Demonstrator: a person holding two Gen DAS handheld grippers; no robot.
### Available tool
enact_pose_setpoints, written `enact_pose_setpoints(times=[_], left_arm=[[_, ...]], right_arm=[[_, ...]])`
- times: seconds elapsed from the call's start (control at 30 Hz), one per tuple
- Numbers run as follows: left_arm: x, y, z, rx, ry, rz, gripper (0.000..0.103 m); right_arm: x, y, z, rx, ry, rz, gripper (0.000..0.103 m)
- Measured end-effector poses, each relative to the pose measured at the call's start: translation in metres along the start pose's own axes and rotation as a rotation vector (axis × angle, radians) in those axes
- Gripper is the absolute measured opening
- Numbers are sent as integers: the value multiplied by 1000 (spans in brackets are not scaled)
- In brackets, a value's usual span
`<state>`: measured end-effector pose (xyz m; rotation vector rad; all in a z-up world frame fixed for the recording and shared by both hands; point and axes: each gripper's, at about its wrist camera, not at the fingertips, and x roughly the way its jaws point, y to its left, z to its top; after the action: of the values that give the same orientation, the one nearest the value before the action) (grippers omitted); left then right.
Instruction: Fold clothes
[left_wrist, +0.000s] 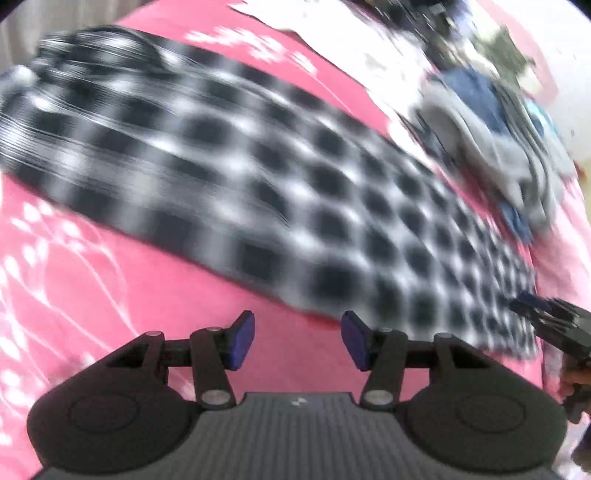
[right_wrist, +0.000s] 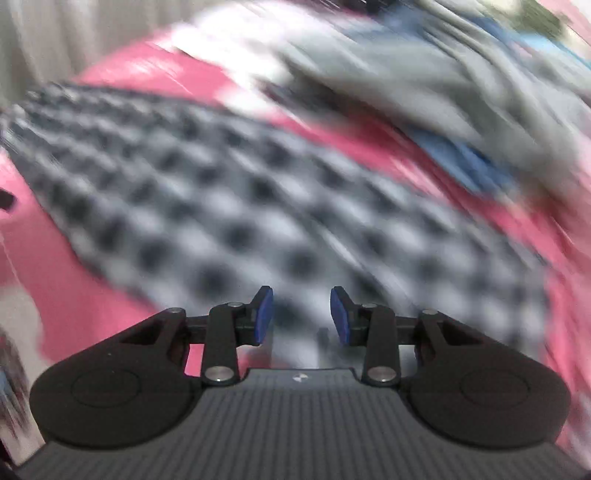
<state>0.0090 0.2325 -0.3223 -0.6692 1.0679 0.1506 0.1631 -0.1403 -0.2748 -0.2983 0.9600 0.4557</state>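
A black-and-white checked garment (left_wrist: 258, 177) lies stretched across a pink sheet (left_wrist: 92, 266), running from upper left to lower right; both views are motion-blurred. My left gripper (left_wrist: 297, 341) hovers open just off the garment's near edge, with nothing between its blue pads (left_wrist: 243, 341). The right gripper (left_wrist: 554, 321) shows at the right edge of the left wrist view, beside the garment's near right corner. In the right wrist view the same checked garment (right_wrist: 240, 206) fills the middle, and my right gripper (right_wrist: 301, 315) is open above its near edge, holding nothing.
A heap of grey and blue clothes (left_wrist: 495, 140) sits at the back right of the pink sheet, seen closer as a grey and blue pile (right_wrist: 424, 92) in the right wrist view. A white patterned part of the sheet (left_wrist: 325, 33) lies beyond the garment.
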Motion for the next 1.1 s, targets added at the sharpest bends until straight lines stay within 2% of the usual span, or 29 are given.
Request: enact_pose_setpoints(times=[0.1, 0.2, 0.23, 0.3, 0.37, 0.7, 0.77, 0.83, 0.9, 0.97, 1.03, 1.1], left_arm=[[7, 14, 15, 4, -58, 36, 52], [27, 21, 21, 16, -55, 71, 50], [31, 25, 23, 16, -41, 74, 50], [29, 32, 30, 8, -37, 75, 50], [27, 39, 36, 1, -34, 75, 50], [17, 73, 68, -39, -16, 78, 53], [17, 85, 64, -87, 2, 75, 48], [4, 91, 55, -125, -27, 60, 48], [-10, 92, 56, -134, -48, 58, 49], [-21, 90, 72, -75, -115, 53, 52], [-23, 89, 97, -13, -165, 53, 56], [-13, 95, 126, 12, -189, 96, 55]], right_arm=[[51, 42, 55, -50, -67, 116, 33], [117, 61, 92, -44, -50, 185, 31], [135, 63, 100, -51, -36, 150, 31], [139, 60, 101, 19, -61, 96, 30], [130, 48, 116, 158, -78, -15, 31], [138, 144, 143, -6, -54, 172, 31], [145, 134, 148, 148, -65, 146, 29], [151, 124, 153, 307, -76, 117, 29], [134, 134, 149, 330, -94, 102, 31], [116, 145, 145, 349, -113, 88, 31], [111, 164, 148, 297, -113, 127, 31], [116, 184, 156, 225, -109, 170, 31]])
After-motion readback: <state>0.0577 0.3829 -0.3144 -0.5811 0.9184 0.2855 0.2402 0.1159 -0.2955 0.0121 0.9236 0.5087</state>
